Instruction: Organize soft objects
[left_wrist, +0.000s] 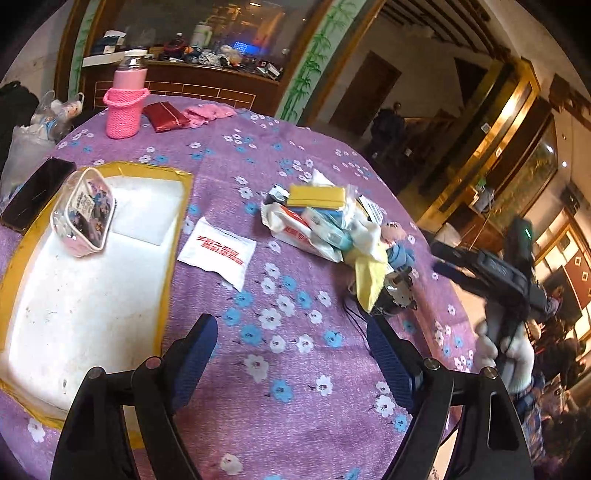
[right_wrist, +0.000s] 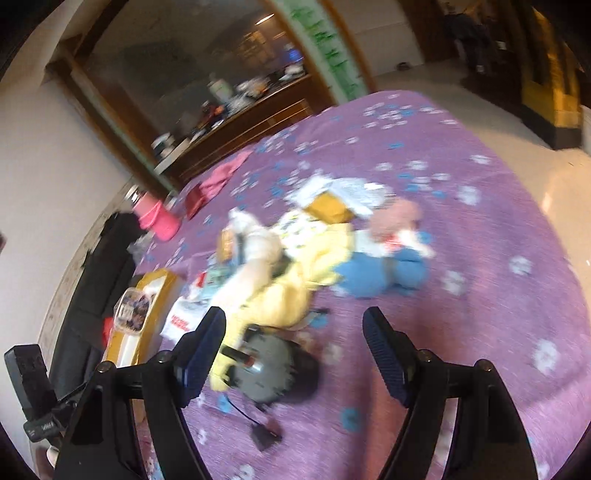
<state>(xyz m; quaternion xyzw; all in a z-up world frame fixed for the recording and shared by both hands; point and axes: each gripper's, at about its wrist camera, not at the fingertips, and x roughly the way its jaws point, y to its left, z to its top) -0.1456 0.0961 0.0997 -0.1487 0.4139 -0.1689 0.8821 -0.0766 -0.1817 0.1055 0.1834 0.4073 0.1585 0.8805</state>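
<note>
On the round table (left_wrist: 295, 424) draped in purple flowered cloth sits a white foam tray with yellow taped edges (left_wrist: 92, 295), left of a jumbled pile of soft packets, cloths and plush toys (left_wrist: 332, 229). Both the left hand-held gripper (left_wrist: 291, 362) and right hand-held gripper (right_wrist: 295, 354) hover spread, gripping nothing.

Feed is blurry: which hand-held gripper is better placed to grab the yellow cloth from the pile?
Right hand-held gripper: open, with the yellow cloth just ahead. Left hand-held gripper faces bare tablecloth.
</note>
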